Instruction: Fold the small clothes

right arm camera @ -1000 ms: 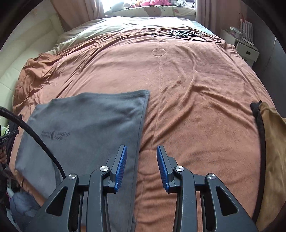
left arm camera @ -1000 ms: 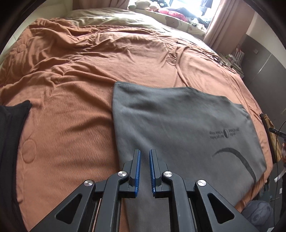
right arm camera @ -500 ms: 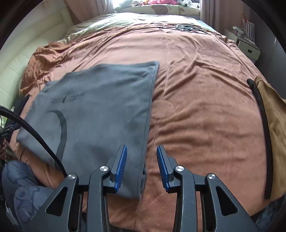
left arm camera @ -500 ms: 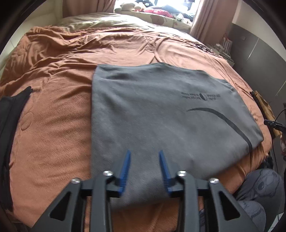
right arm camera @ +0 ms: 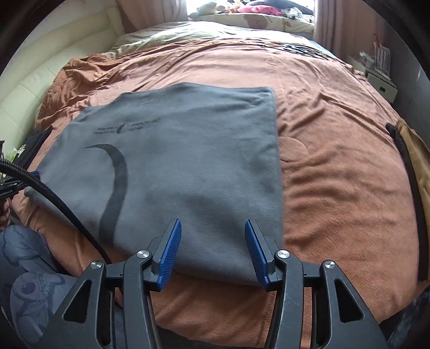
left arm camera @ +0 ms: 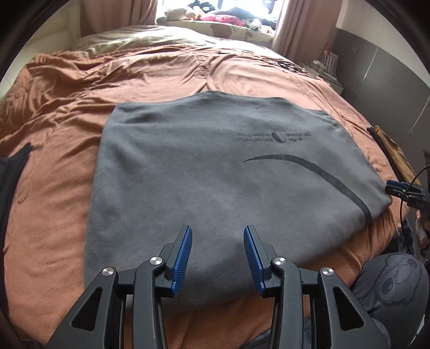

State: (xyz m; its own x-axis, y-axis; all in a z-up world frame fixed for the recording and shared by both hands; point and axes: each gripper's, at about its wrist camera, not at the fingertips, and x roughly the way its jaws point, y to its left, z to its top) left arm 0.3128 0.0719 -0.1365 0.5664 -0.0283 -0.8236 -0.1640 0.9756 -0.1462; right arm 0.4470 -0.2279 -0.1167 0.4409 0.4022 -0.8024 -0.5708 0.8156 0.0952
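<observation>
My left tongs [left arm camera: 217, 255] are apart and hold nothing; they hang over the near edge of the grey shirt [left arm camera: 215, 182]. My right tongs [right arm camera: 212, 252] are also apart and empty, over the near right corner of the same shirt [right arm camera: 182, 166]. Near my left tongs, at the low right, I see my knee [left arm camera: 389, 282] in printed grey cloth, close to the edge of the bed.

The shirt lies folded and flat on the orange blanket [left arm camera: 59, 134] of the bed, at the near side. On it there is a small dark logo [left arm camera: 274, 137] and a curved dark stripe [left arm camera: 322, 174]. The right edge of the shirt is straight, and the blanket [right arm camera: 336, 161] beside it is bare.

Further left a black cloth [left arm camera: 10, 177] lies at the border of the bed. At the right a brown cloth [right arm camera: 416, 166] with a dark edge lies apart from the shirt. At the far end are a pale sheet [left arm camera: 129, 37], curtains [left arm camera: 301, 24] and soft toys [left arm camera: 174, 17] by the window.
</observation>
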